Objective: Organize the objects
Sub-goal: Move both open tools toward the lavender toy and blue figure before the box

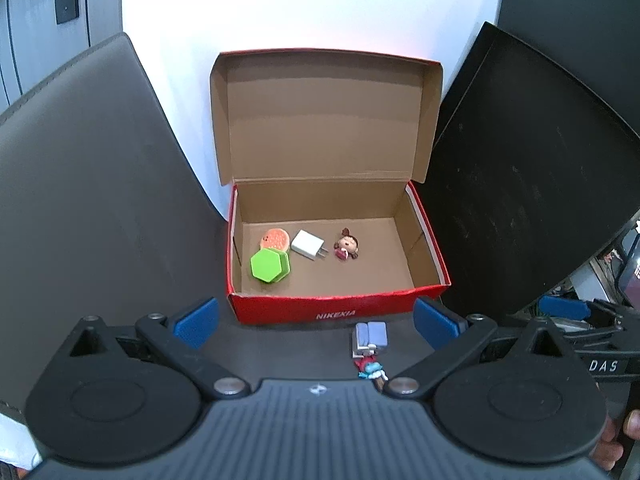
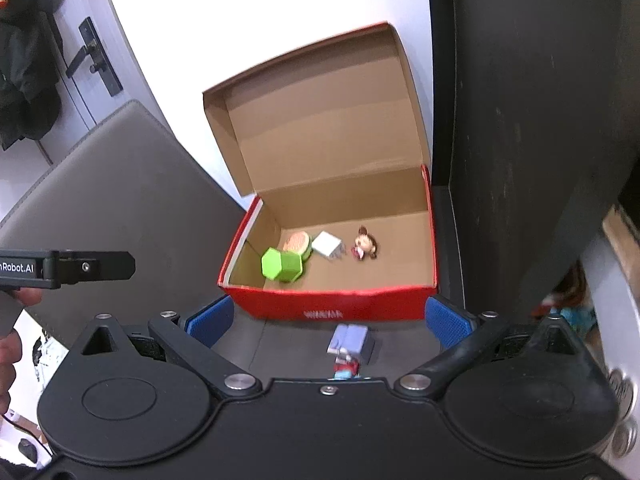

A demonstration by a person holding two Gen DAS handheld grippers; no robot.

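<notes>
Nearest, both grippers hang with jaws spread wide and empty: the left gripper [image 1: 316, 320] and the right gripper [image 2: 328, 318], each low over the dark bench [image 1: 280, 344]. Between the blue pads [image 1: 196, 322] lies a small toy figure [image 1: 370, 346] with a pale blue-grey block on top, on the bench just before the red box [image 1: 340, 308]. Inside the box, lid raised, sit a green hexagonal case [image 1: 270, 266] touching a round orange burger-like toy [image 1: 275, 239], a white charger plug [image 1: 307, 245] beside them, and a small doll [image 1: 347, 245] further right.
</notes>
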